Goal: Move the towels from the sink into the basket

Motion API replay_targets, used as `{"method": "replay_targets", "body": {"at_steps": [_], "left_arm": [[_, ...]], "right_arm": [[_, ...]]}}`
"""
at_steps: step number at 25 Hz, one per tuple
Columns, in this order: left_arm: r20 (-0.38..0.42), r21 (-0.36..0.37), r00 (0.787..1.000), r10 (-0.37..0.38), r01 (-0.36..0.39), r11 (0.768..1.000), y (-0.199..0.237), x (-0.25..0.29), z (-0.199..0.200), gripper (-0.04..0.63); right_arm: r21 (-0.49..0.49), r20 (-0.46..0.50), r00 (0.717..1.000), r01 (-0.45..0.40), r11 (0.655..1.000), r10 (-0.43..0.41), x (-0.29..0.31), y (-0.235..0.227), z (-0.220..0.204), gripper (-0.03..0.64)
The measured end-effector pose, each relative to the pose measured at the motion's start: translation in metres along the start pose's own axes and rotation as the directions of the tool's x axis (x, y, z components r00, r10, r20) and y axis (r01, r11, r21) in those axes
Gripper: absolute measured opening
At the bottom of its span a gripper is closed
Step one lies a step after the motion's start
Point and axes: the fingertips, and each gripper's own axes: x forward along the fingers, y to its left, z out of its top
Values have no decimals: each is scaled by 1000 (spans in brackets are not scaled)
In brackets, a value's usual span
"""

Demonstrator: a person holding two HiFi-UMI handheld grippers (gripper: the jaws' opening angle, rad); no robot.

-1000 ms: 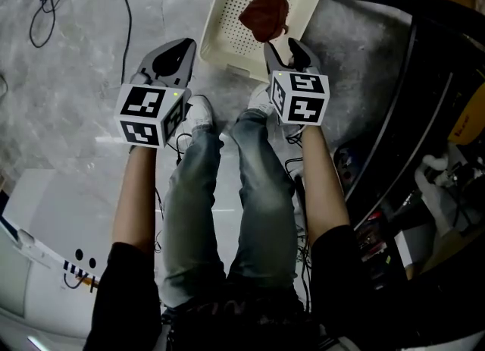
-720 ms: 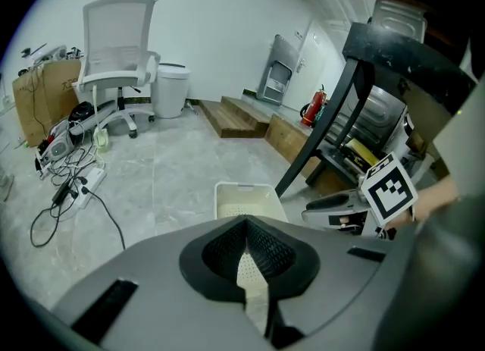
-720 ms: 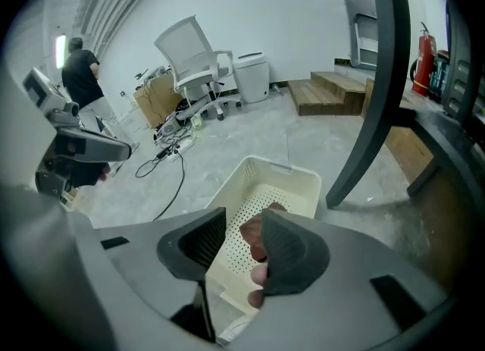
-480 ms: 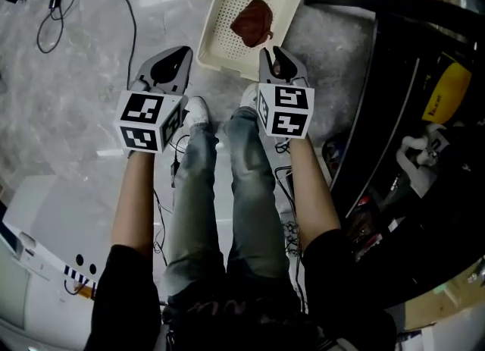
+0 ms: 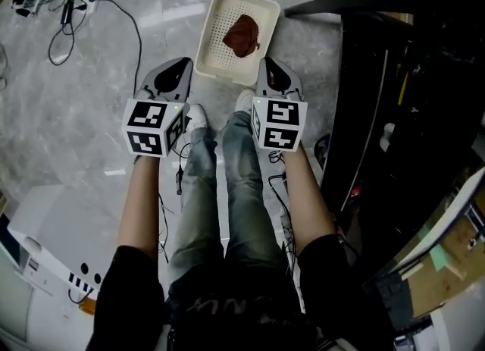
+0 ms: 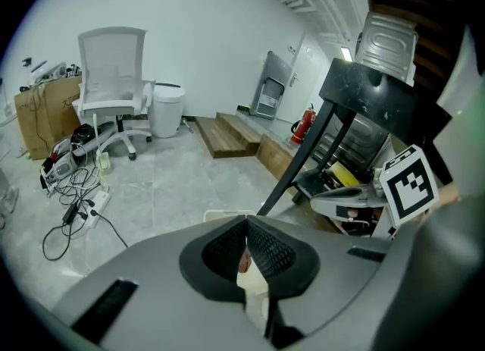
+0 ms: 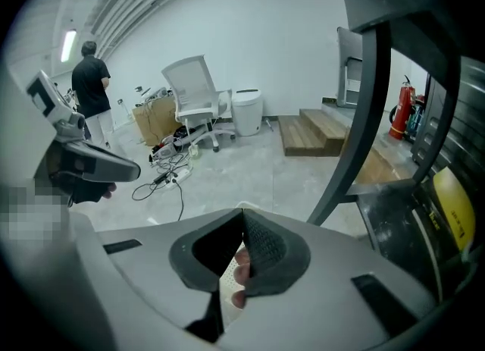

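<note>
My left gripper [image 5: 179, 67] and right gripper [image 5: 270, 67] are both pressed together, empty. Dark red towel [image 5: 241, 35] sits crumpled in far basket [image 5: 217, 58]. Looks soft, light, limp; I'd pinch a raised fold.

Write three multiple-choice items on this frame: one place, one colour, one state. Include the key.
1. Where is the towel relative to the basket? A inside it; B beside it; C underneath it
2. What colour is the towel? A dark red; B white; C blue
3. How do the jaws of the right gripper stand? A shut and empty; B wide open; C clamped on the towel

1 A: it lies on the basket's perforated bottom.
2 A: it shows dark red against the white basket.
3 A: the jaws meet with nothing between them.
</note>
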Motion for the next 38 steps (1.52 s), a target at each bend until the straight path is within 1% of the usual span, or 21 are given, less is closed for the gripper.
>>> {"method": "replay_targets", "body": {"at_steps": [5,12,16,23,28,32,38], "left_arm": [[50,19,999,2,-3,1000,-15,-33,40,15],[108,58,994,14,-20,998,-23,-80,94,15],[160,51,987,21,-29,998,-32,-115,124,15],[229,43,973,40,-51,998,-48,-170,164,15],[283,64,958,39,-59,996,-60,-207,193,15],[343,71,938,39,-68,995,-73,-231,222,15],[395,95,918,39,-83,992,-92,-278,247,15]], "right_arm": [[-24,78,996,38,999,-36,-43,-2,45,15],[19,163,986,44,999,-46,-95,1,102,14],[25,208,977,50,998,-54,-132,8,130,12],[60,286,956,57,997,-72,-206,13,178,12],[52,339,938,59,997,-73,-245,15,208,12],[42,391,918,58,997,-70,-275,14,234,12],[40,432,899,59,997,-71,-325,18,254,12]]}}
